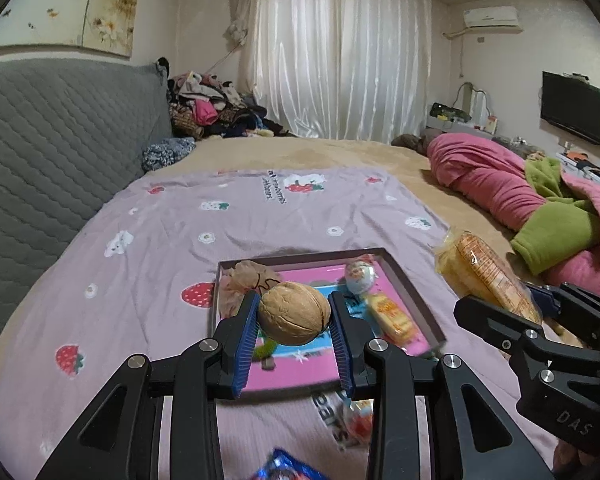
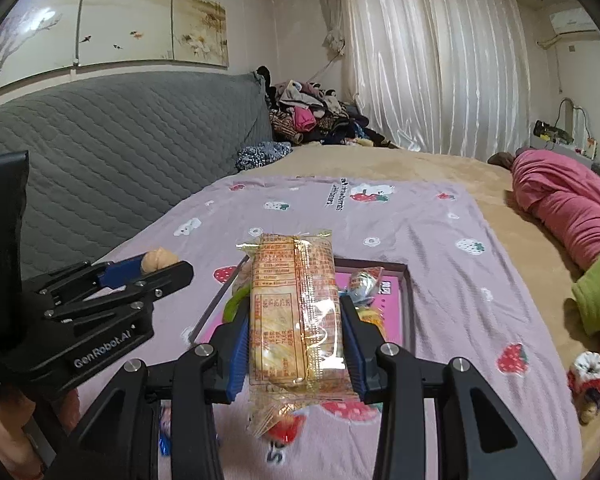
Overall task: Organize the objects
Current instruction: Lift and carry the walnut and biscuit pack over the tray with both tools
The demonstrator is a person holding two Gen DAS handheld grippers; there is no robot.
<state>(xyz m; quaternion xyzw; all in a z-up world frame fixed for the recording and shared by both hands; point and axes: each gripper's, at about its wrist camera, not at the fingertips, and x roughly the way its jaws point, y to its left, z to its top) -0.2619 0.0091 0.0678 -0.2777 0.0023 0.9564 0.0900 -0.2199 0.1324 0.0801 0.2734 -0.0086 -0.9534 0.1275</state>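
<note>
My left gripper (image 1: 295,314) is shut on a tan walnut (image 1: 294,313) and holds it above a pink tray (image 1: 416,296) with a dark rim on the bed. My right gripper (image 2: 295,320) is shut on a clear yellow-orange snack packet (image 2: 294,300) held above the tray (image 2: 404,308). The packet also shows at the right of the left wrist view (image 1: 488,276), and the walnut at the left of the right wrist view (image 2: 160,261). In the tray lie a brown crumpled wrapper (image 1: 246,278), a foil-wrapped egg candy (image 1: 360,276), a yellow candy (image 1: 392,314) and a green piece (image 1: 266,348).
A lilac strawberry-print blanket (image 1: 160,248) covers the bed. A wrapped candy (image 1: 358,420) and a blue wrapper (image 1: 284,468) lie near the front edge. A pink and green quilt (image 1: 540,208) lies at right, a grey padded headboard (image 1: 60,152) at left. A red-white item (image 2: 590,372) lies at right.
</note>
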